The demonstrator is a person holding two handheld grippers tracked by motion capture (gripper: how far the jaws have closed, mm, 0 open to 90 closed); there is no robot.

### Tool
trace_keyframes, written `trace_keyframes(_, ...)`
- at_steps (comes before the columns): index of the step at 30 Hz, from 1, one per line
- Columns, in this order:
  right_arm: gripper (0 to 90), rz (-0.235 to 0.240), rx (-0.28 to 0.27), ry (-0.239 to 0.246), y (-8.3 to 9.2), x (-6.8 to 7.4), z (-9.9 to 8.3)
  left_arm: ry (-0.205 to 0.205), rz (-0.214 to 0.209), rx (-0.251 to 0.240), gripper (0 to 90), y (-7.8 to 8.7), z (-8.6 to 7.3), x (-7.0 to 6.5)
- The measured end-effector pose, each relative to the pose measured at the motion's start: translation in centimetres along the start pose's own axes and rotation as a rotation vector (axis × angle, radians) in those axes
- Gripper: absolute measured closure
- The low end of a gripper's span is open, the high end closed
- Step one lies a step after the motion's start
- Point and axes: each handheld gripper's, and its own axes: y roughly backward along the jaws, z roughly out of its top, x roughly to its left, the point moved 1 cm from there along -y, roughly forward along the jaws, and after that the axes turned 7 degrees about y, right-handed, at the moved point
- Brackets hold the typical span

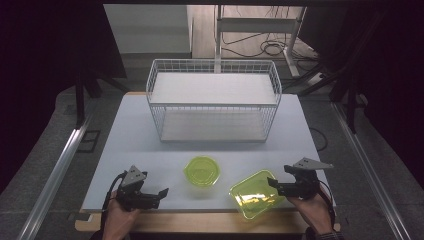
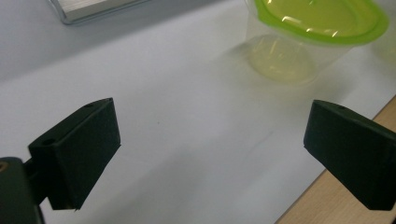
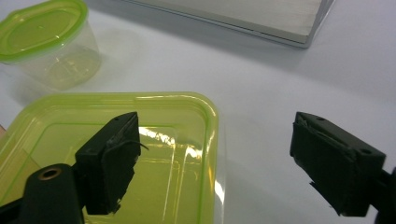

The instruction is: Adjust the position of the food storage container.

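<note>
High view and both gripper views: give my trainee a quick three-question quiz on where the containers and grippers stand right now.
1. True or false: the right gripper has its jaws open, one jaw over the square container.
2. Which lies nearer the wire rack: A the round container, B the square container?
3. What does the left gripper hold?

Key: 1 true. 2 A. 3 nothing; its jaws stand open over the table.

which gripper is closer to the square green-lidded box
Right. The right gripper is at the square box's right edge, one jaw over its lid. The left gripper sits open at the table's left, beyond the round tub.
</note>
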Motion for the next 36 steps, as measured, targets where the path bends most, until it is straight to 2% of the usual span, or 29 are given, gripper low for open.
trace_keyframes(1, 17.9, 0.0, 0.0, 0.0, 0.0, 0.0, 0.0, -0.006, 0.005, 0.006, 3.1, -0.1, 0.0, -0.1)
trace_keyframes(5, 20.4, 0.009, 0.003, -0.001, -0.2, 0.0, -0.1, -0.014, -0.019, 0.009, 2.1, -0.1, 0.0, -0.3)
trace_keyframes(6, 20.6, 0.008, 0.005, 0.006, -0.2, 0.1, -0.1, -0.018, -0.005, 0.003, 3.7, 0.0, 0.1, -0.4)
trace_keyframes(9, 20.6, 0.002, 0.002, 0.011, -0.2, 0.2, -0.1, -0.025, -0.001, -0.008, 7.3, 0.2, 0.2, -0.5)
trace_keyframes(13, 20.7, 0.004, -0.013, 0.015, -0.2, 0.2, -0.1, -0.038, -0.02, -0.02, 20.1, 0.4, 0.3, -0.8)
trace_keyframes(14, 20.7, 0.001, -0.017, 0.018, -0.2, 0.3, -0.1, -0.046, -0.044, -0.029, 23.5, 0.5, 0.5, -1.2)
trace_keyframes(15, 20.7, 0.001, -0.017, 0.018, -0.2, 0.3, -0.1, -0.046, -0.044, -0.029, 27.8, 0.5, 0.5, -1.2)
trace_keyframes(16, 20.7, -0.002, -0.019, 0.019, -0.2, 0.3, -0.1, -0.053, -0.064, -0.038, 27.8, 0.6, 0.7, -1.5)
trace_keyframes(18, 20.4, -0.007, -0.022, 0.023, -0.1, 0.3, -0.1, -0.073, -0.094, -0.053, 38.7, 0.8, 1.1, -2.5)
trace_keyframes(20, 20.4, -0.013, -0.027, 0.028, -0.1, 0.4, 0.0, -0.082, -0.107, -0.057, 45.7, 0.8, 1.4, -3.2)
trace_keyframes(22, 20.3, -0.015, -0.03, 0.031, 0.0, 0.4, 0.0, -0.086, -0.114, -0.053, 52.6, 0.7, 1.6, -3.6)
trace_keyframes(23, 20.3, -0.016, -0.034, 0.032, 0.0, 0.5, 0.0, -0.088, -0.124, -0.044, 52.6, 0.5, 1.7, -3.9)
trace_keyframes(25, 20.3, -0.018, -0.036, 0.034, 0.1, 0.5, 0.1, -0.101, -0.132, -0.031, 58.2, 0.1, 1.8, -4.6)
trace_keyframes(27, 20.3, -0.019, -0.037, 0.036, 0.1, 0.5, 0.1, -0.114, -0.148, -0.019, 65.5, -0.2, 2.0, -5.2)
trace_keyframes(28, 20.2, -0.019, -0.036, 0.036, 0.0, 0.6, 0.1, -0.118, -0.173, -0.017, 71.8, -0.5, 2.2, -5.7)
trace_keyframes(31, 20.2, -0.019, -0.032, 0.04, 0.0, 0.6, 0.0, -0.125, -0.185, -0.015, 79.4, -0.6, 2.5, -6.0)
trace_keyframes(32, 20.2, -0.021, -0.029, 0.043, -0.1, 0.6, 0.0, -0.125, -0.193, -0.016, 79.4, -0.7, 2.6, -6.2)
trace_keyframes(34, 20.2, -0.028, -0.028, 0.058, -0.1, 0.8, 0.1, -0.121, -0.219, -0.011, 87.6, -0.8, 2.9, -6.4)
trace_keyframes(36, 20.2, -0.029, -0.029, 0.06, -0.1, 0.8, 0.1, -0.129, -0.221, -0.012, 88.3, -0.9, 3.1, -6.7)
